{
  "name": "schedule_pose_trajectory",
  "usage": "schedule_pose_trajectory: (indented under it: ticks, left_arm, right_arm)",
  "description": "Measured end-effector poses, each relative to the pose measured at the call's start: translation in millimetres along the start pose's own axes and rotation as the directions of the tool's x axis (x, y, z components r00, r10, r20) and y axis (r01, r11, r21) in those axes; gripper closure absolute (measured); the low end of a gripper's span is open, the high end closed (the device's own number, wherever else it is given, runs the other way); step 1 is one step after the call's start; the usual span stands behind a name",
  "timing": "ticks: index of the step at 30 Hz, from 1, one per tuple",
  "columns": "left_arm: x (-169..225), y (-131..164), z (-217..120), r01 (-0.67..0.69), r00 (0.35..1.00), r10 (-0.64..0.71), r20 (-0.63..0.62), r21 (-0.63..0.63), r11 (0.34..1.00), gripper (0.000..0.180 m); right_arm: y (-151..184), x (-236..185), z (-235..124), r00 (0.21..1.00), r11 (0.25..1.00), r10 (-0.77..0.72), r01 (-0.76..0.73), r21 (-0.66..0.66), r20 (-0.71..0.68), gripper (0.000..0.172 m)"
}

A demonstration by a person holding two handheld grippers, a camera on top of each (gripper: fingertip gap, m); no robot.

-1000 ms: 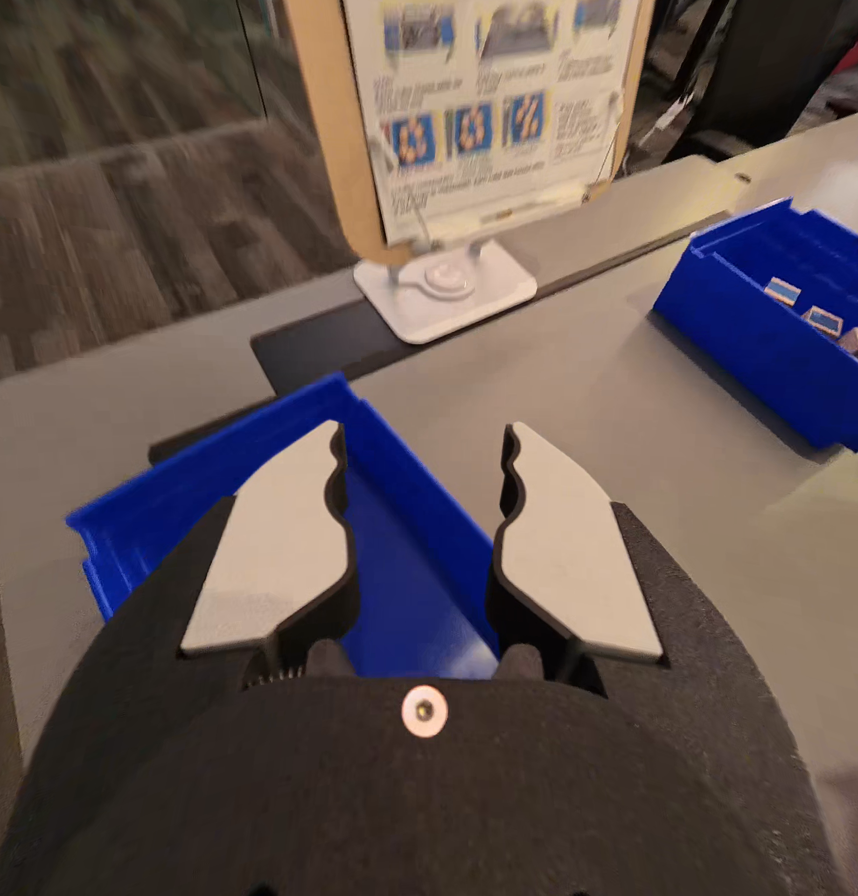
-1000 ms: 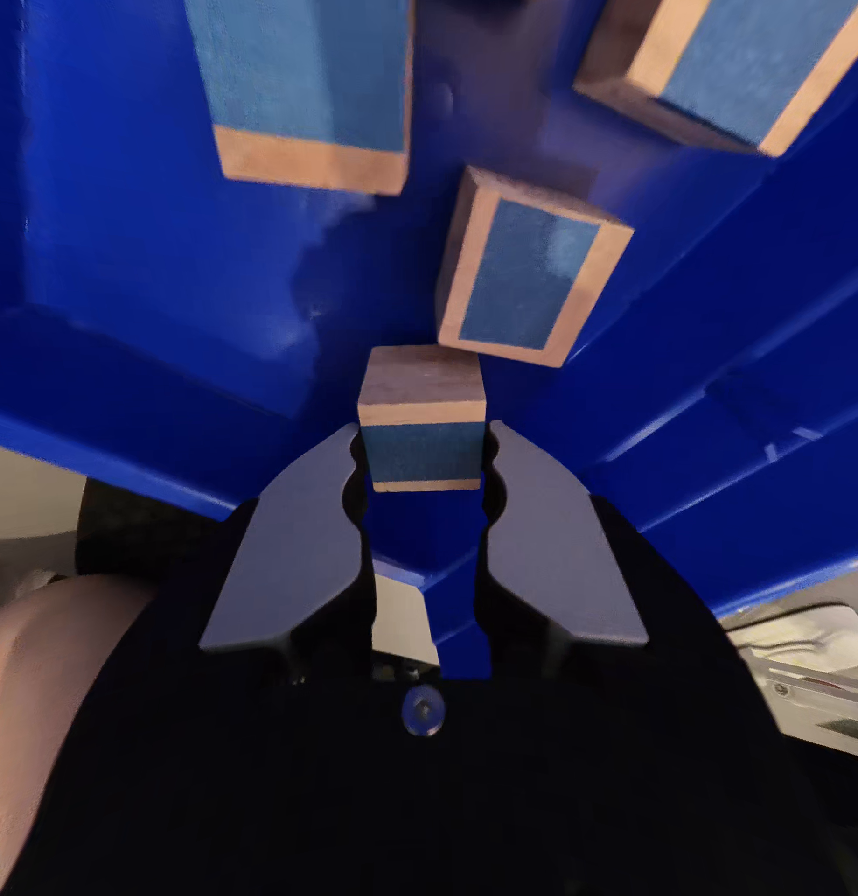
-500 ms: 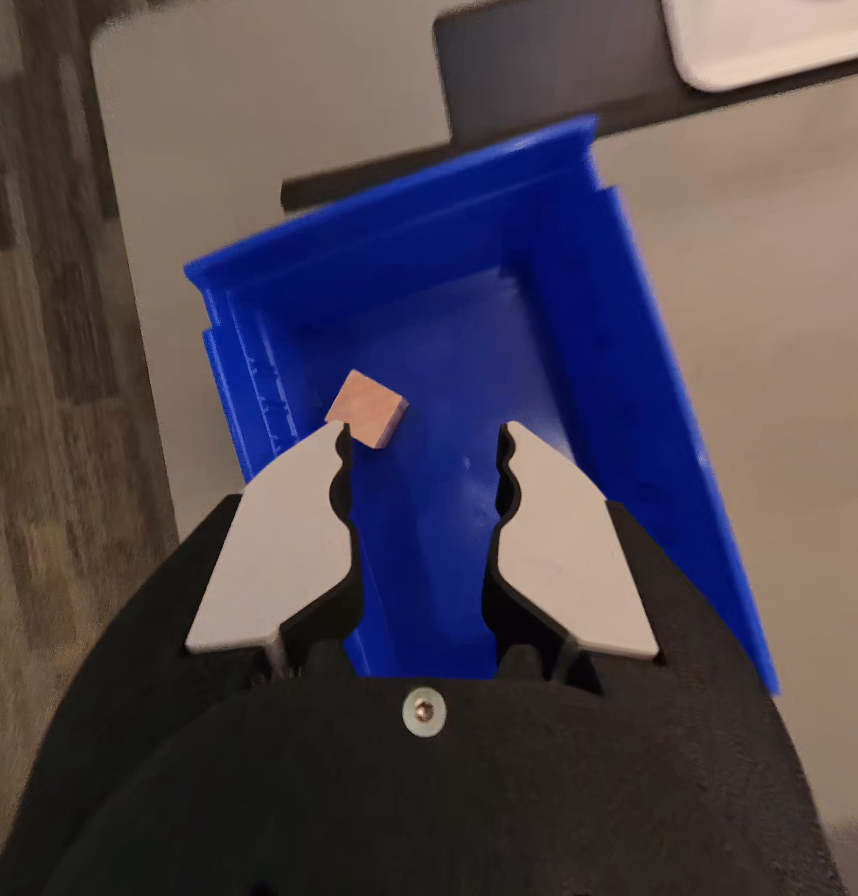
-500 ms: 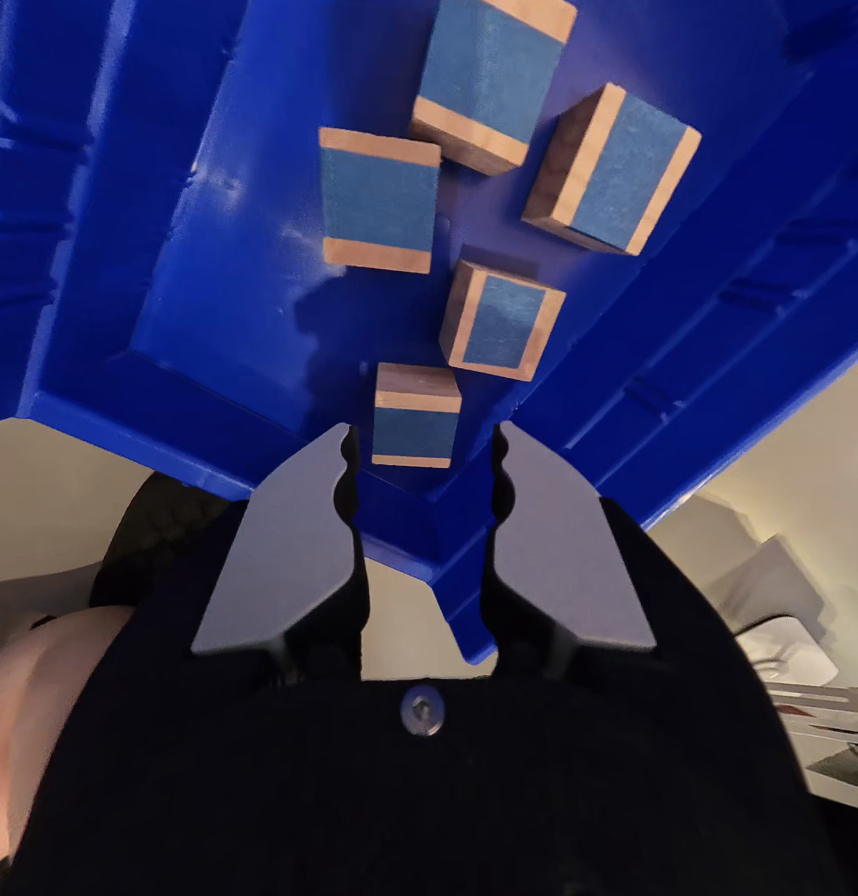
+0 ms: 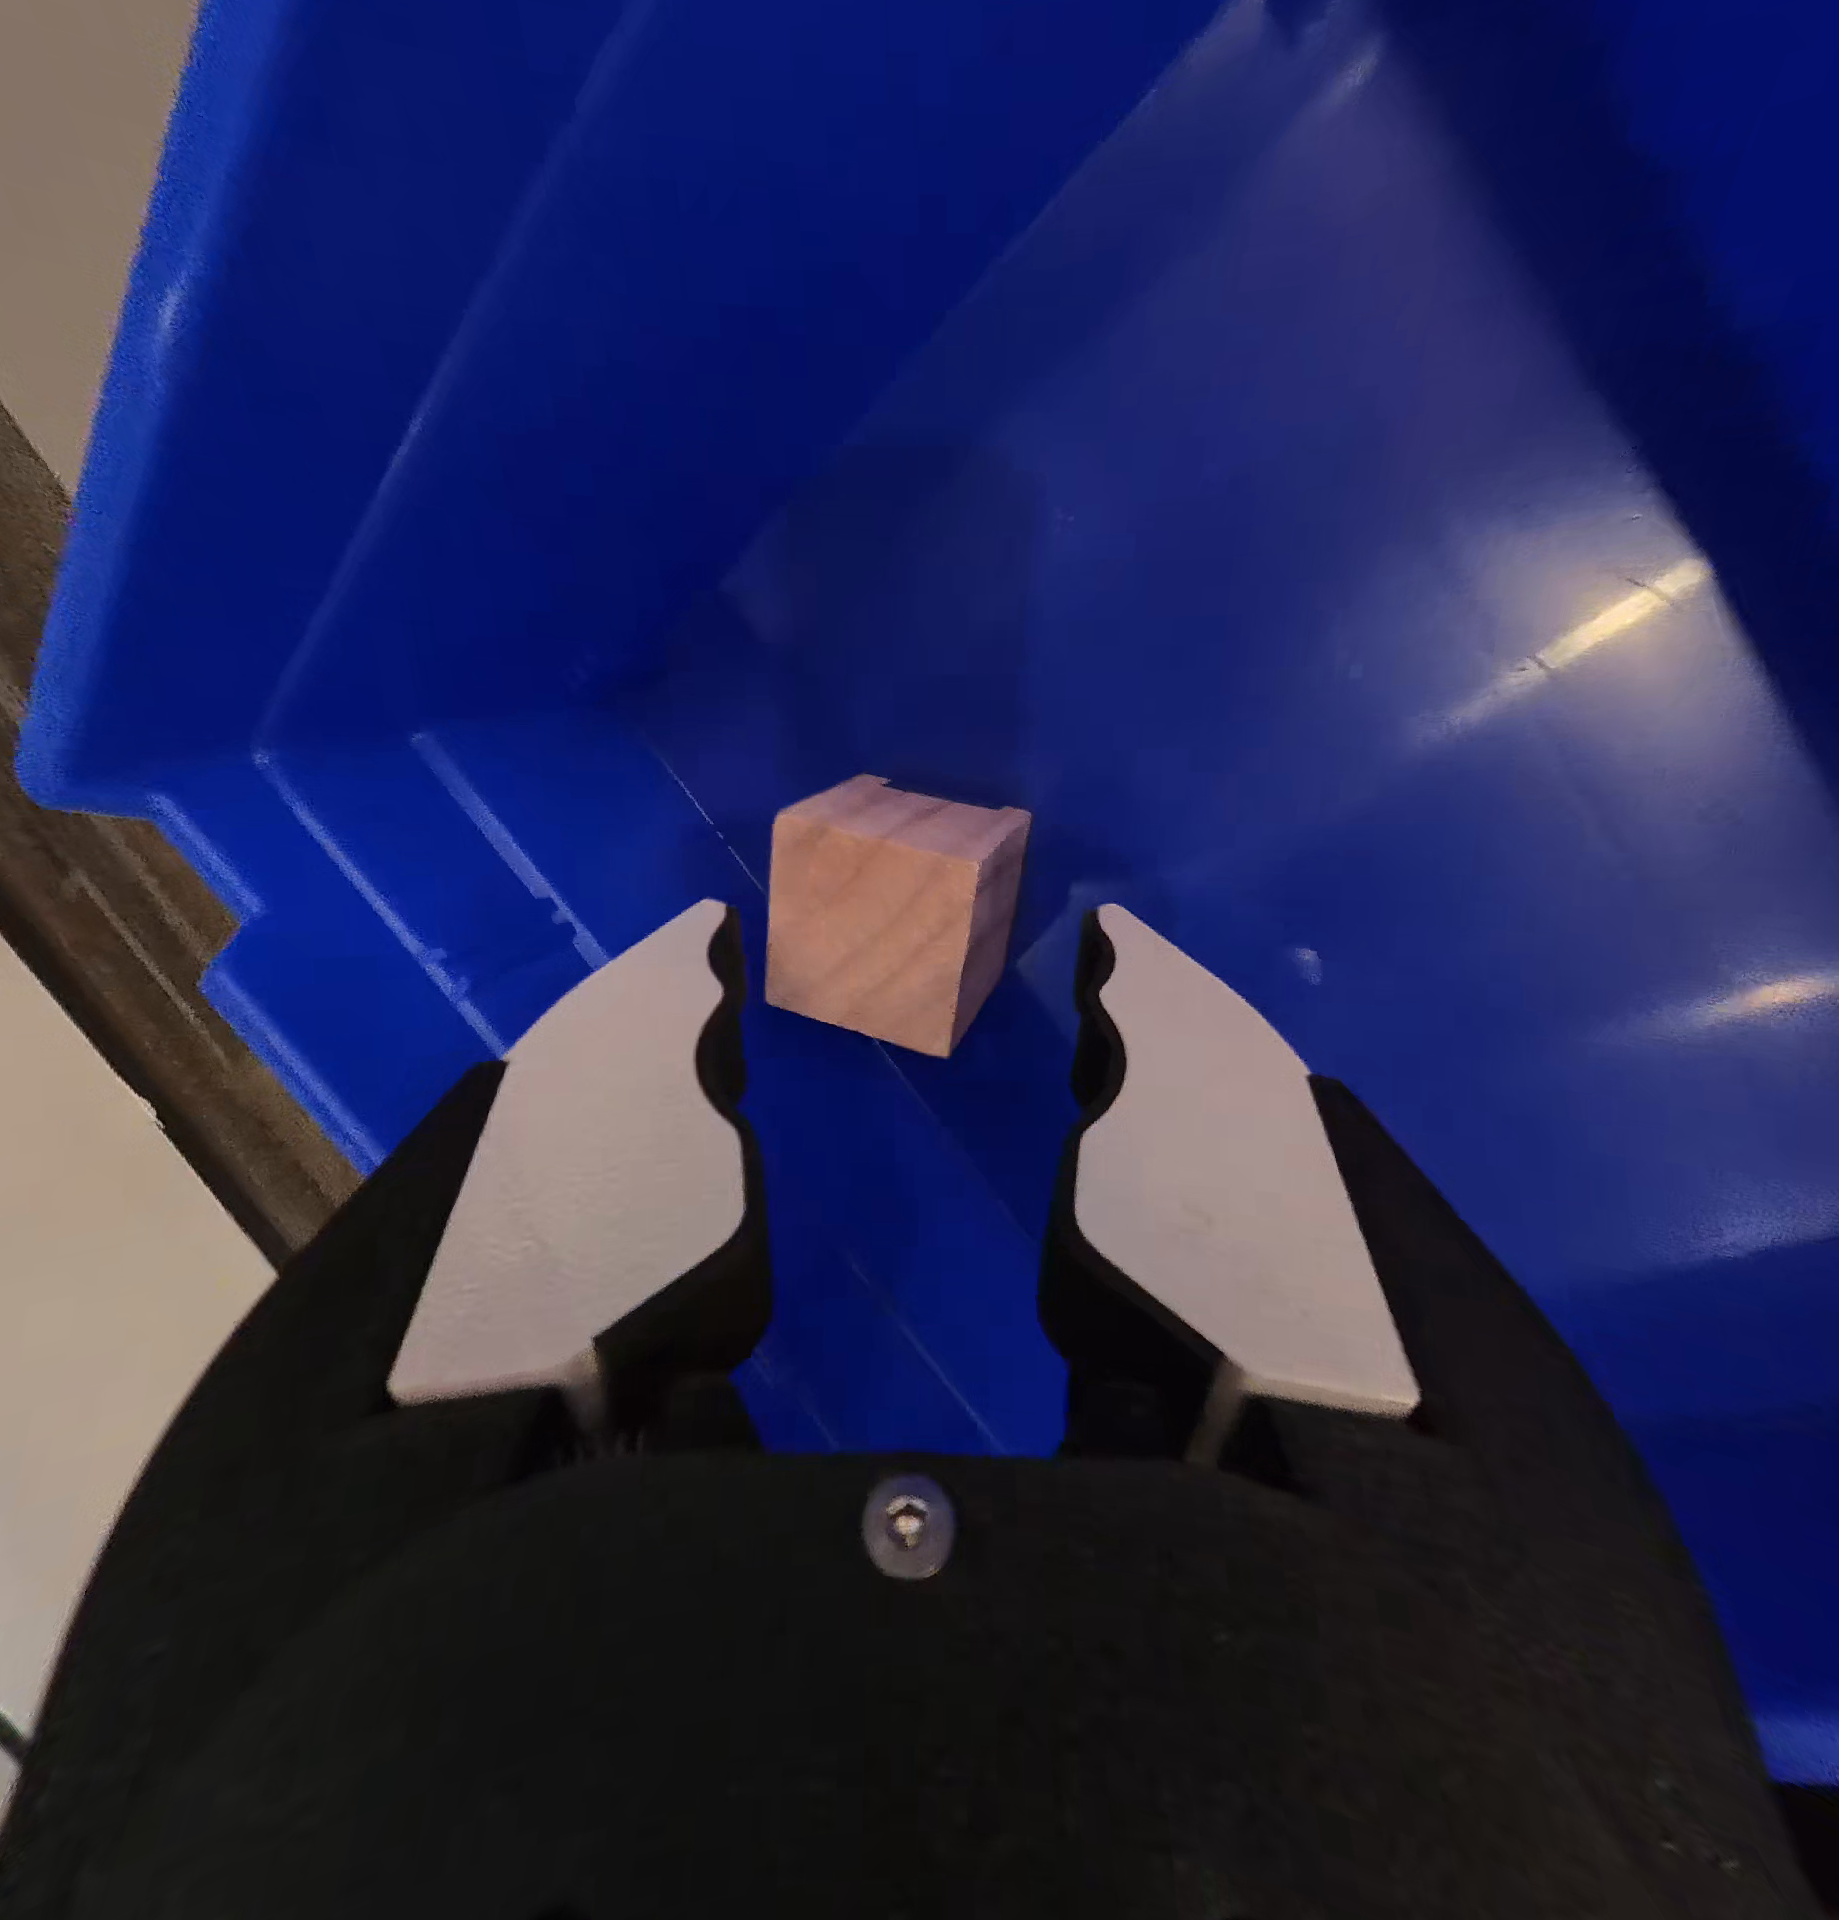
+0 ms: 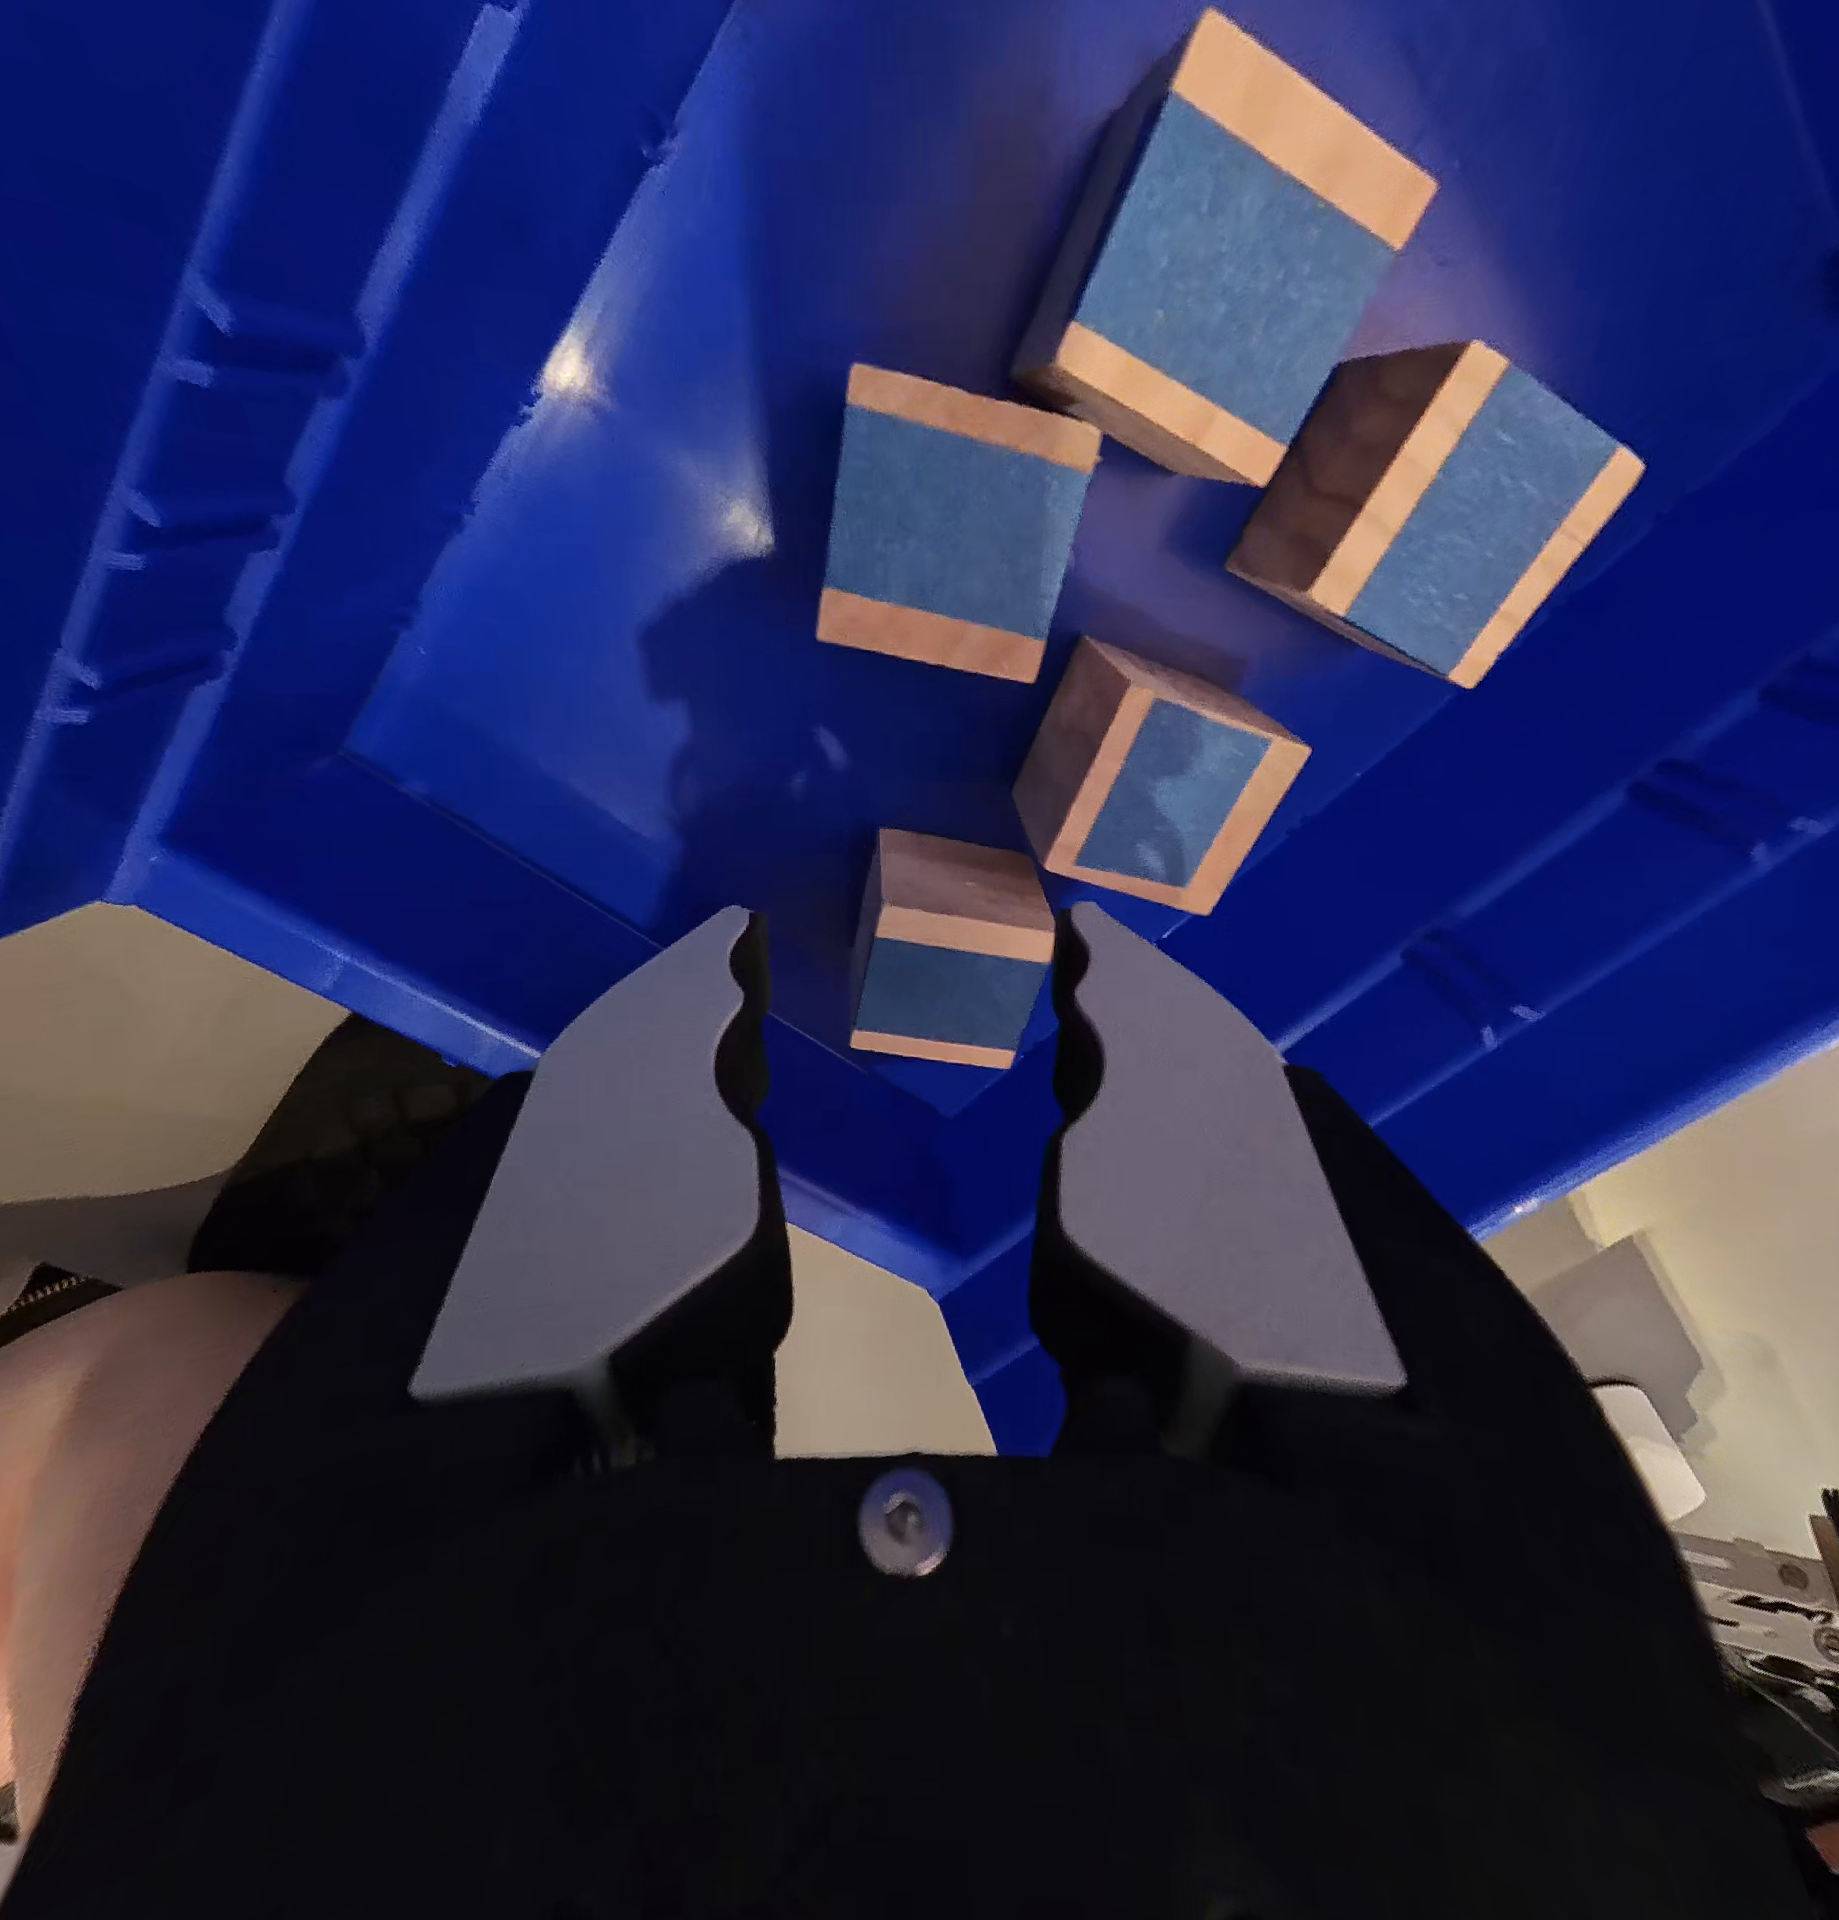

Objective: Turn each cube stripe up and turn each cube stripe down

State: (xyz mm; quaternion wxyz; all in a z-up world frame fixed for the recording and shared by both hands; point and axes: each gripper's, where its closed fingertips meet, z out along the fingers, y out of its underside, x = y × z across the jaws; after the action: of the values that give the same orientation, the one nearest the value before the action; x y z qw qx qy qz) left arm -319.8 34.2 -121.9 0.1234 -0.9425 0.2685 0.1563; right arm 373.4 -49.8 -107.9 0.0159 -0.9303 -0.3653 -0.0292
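Both claws hang spread over blue bins, a cube just ahead of each set of tips.

The left gripper (image 5: 902,940) stands wide apart with nothing pinched; a plain wooden cube (image 5: 887,923) sits on the floor of its blue bin (image 5: 499,436) just past the fingertips, nearer the left pad, touching neither, no stripe showing on the faces in view. The right gripper (image 6: 902,940) is likewise spread and bare; the nearest striped cube (image 6: 946,961) lies between and just beyond its tips, close against the right pad, blue stripe facing the camera. Farther into that second blue bin (image 6: 395,436) lie four more striped cubes (image 6: 956,525), stripes up.
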Motion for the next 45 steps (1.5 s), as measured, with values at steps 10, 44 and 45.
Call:
schedule_pose_trajectory:
  ticks: [10,44,45]
  left_arm:
    - [-3.4,6.3,21.5,-0.008,1.0,0.01,0.019,-0.089,0.996,0.124]
    - [231.6,-128.4,-322.1,0.425,0.479,0.581,-0.658,0.753,0.503,0.131]
    - [243.0,-131.1,-321.0,0.433,0.435,0.592,-0.678,0.734,0.523,0.131]
  right_arm:
    - [-6.5,-6.9,1.8,0.999,0.999,-0.041,0.042,-0.012,0.004,0.117]
    - [-186.5,-189.8,-216.8,0.649,-0.014,-0.132,0.754,0.656,-0.749,0.091]
    - [-187.8,-206.7,-215.5,0.639,-0.07,-0.155,0.754,0.654,-0.753,0.091]
